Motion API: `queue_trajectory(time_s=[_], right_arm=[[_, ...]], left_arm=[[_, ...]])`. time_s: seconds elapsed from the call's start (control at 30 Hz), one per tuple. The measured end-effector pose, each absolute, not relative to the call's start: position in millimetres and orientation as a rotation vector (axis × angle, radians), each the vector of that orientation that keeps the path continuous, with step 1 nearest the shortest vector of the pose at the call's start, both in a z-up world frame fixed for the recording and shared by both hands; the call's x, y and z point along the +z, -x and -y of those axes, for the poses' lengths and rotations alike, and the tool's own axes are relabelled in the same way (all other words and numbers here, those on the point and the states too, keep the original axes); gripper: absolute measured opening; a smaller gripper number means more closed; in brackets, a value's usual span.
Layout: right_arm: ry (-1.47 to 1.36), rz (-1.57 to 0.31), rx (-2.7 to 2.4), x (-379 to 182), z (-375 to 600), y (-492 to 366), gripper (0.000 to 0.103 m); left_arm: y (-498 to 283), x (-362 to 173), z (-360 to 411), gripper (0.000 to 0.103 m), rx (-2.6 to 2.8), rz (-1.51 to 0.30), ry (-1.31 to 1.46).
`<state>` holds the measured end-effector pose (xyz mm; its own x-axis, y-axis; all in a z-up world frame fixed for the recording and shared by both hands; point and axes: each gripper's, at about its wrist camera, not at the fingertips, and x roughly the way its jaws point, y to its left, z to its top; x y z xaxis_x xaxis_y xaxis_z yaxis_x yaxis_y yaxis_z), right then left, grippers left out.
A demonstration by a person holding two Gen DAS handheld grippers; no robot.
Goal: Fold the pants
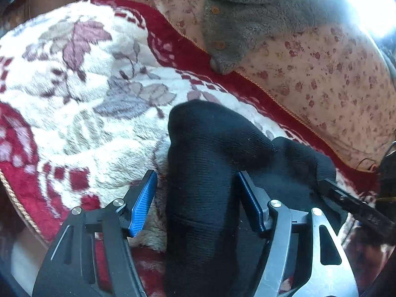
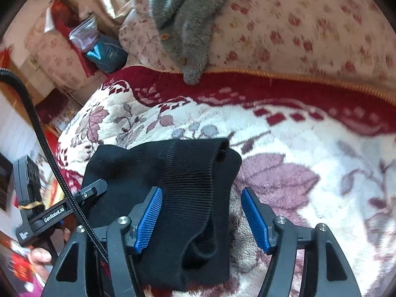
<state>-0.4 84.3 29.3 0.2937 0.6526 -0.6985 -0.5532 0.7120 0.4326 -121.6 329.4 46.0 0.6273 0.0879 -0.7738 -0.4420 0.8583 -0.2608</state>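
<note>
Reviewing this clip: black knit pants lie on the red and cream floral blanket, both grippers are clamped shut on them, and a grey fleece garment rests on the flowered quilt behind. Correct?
Not quite. Both wrist views show the left gripper and right gripper open, blue pads apart with the pants lying loose between them. The blanket, grey fleece garment and flowered quilt are as you say.

L gripper [image 1: 196, 203], R gripper [image 2: 201, 219]: jaws apart; both angled down.

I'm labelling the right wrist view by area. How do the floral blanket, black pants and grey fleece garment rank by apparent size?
1. Floral blanket
2. Black pants, though nearness to the camera enlarges them
3. Grey fleece garment, farther off and cut by the frame edge
</note>
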Motion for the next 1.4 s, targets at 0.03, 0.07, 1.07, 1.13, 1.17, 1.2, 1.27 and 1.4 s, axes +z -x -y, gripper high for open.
queue_trajectory(time_s=[0.03,0.07,1.07,1.13,1.17,1.2,1.27,1.4], right_arm=[[-0.094,-0.967,0.797,35,-86,4,0.064],[-0.080,-0.948,0.790,42,-86,8,0.064],[-0.075,-0.827,0.859,84,-64,89,0.064],[-0.081,-0.825,0.863,84,-63,91,0.064],[-0.081,-0.825,0.868,85,-64,92,0.064],[-0.081,-0.825,0.873,85,-64,93,0.064],[-0.077,-0.822,0.881,86,-65,96,0.064],[-0.072,-0.818,0.894,86,-67,98,0.064]], left_arm=[[122,49,-328,0.066,0.337,-0.838,0.437],[125,52,-326,0.066,0.359,-0.832,0.417],[180,104,-253,0.066,0.465,-0.717,0.269],[183,106,-251,0.066,0.471,-0.713,0.259],[184,106,-250,0.066,0.473,-0.709,0.258],[185,107,-250,0.066,0.472,-0.705,0.259],[186,108,-250,0.066,0.479,-0.703,0.261],[188,107,-250,0.066,0.482,-0.704,0.273]])
